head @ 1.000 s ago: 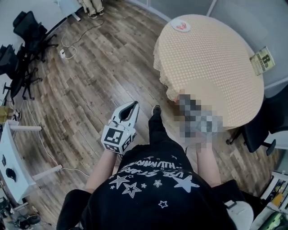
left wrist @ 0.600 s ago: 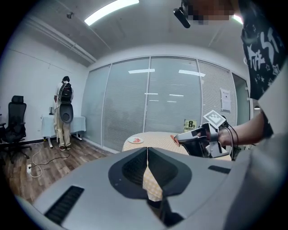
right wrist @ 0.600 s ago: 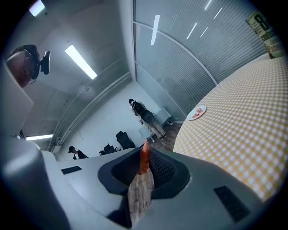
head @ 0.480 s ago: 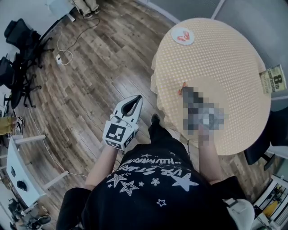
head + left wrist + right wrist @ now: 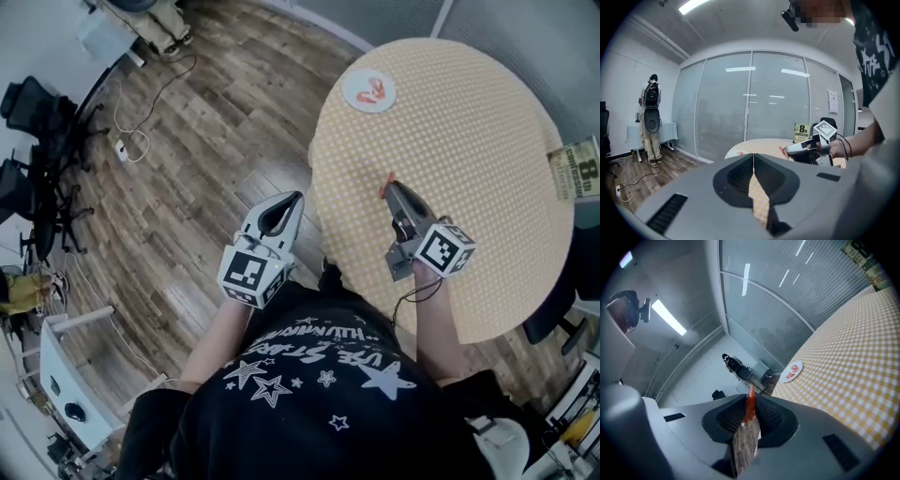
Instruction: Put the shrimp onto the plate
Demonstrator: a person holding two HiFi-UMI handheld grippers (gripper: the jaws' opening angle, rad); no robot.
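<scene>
Shrimp (image 5: 750, 408) held short of the plate (image 5: 352, 92)
Our right gripper (image 5: 392, 187) is clamped thinly on the shrimp, which we fear could slip out before reaching the far-left plate; our left gripper (image 5: 284, 202) is closed on nothing. Only the right gripper view shows that pinch; the head view shows the gap.

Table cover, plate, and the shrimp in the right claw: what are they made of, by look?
Yellow-and-white checked table cover: likely woven cloth; matte, it drapes over the edge. Small round white plate: smooth, ceramic or plastic, can't tell. Orange shrimp: smooth, even colour, probably a plastic model.
</scene>
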